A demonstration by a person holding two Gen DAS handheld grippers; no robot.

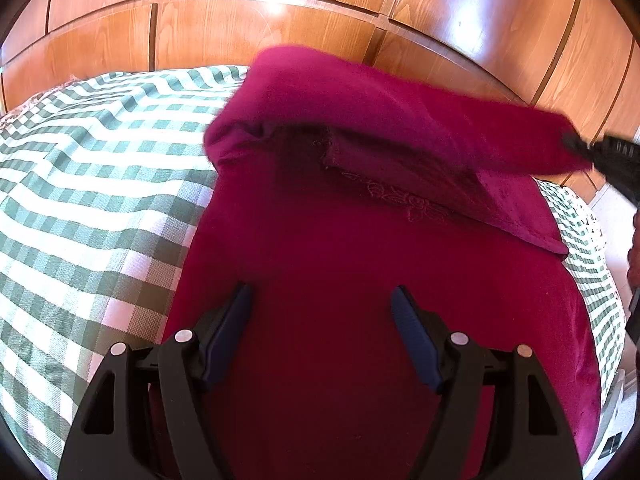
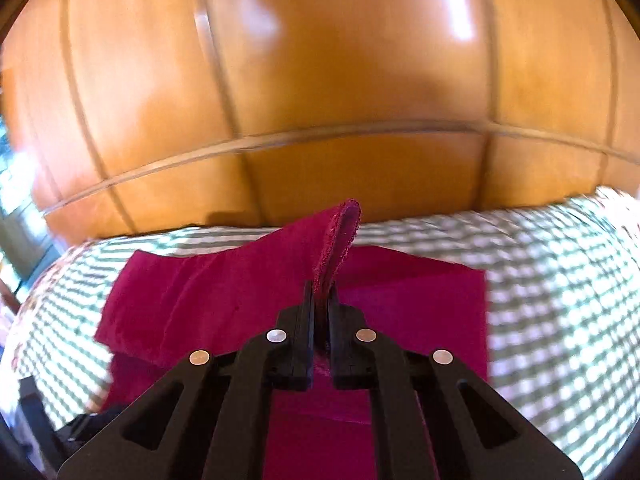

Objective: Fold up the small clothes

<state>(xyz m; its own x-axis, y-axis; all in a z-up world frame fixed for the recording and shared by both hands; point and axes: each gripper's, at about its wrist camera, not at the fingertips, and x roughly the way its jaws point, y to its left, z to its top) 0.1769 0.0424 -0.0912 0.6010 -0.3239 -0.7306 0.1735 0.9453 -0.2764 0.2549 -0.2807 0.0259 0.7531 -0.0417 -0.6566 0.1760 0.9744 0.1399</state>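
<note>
**A:** Right wrist view first: your right hand-held gripper [image 2: 320,300] is clamped on a hemmed edge of the magenta garment [image 2: 420,308], and that edge stands up out of the closed jaws as a narrow loop. What are you carrying it towards?

**B:** The body of the cloth, I'd say. It lies flat on the bed [image 2: 560,280], directly ahead of and below your right tool, and the raised flap runs from its left part up into the jaws.

**A:** And your left hand-held gripper [image 1: 322,300]?

**B:** Spread wide, holding nothing. It hovers over the near part of the garment [image 1: 320,280]; you can't tell whether its fingers [image 1: 414,336] touch the fabric. From that side, the lifted flap crosses the view as a long band, low at the left and rising to the right, where the right tool [image 1: 612,160] pinches its end.

**A:** So the long axis of the flap runs across you, left to right.

**B:** Yes, and your right hand is the one on it. The fold probably turns on bringing that pinched end over the flat body, with the crease forming where the band leaves the bed.

**A:** Materials?

**B:** Soft, matte knit, limp enough to sag between grip and bed, with a stitched hem and faint tone-on-tone embroidery. The bed cover is a woven green and white check, slightly wrinkled. Behind it stand glossy wooden panels [image 1: 280,28].
</note>
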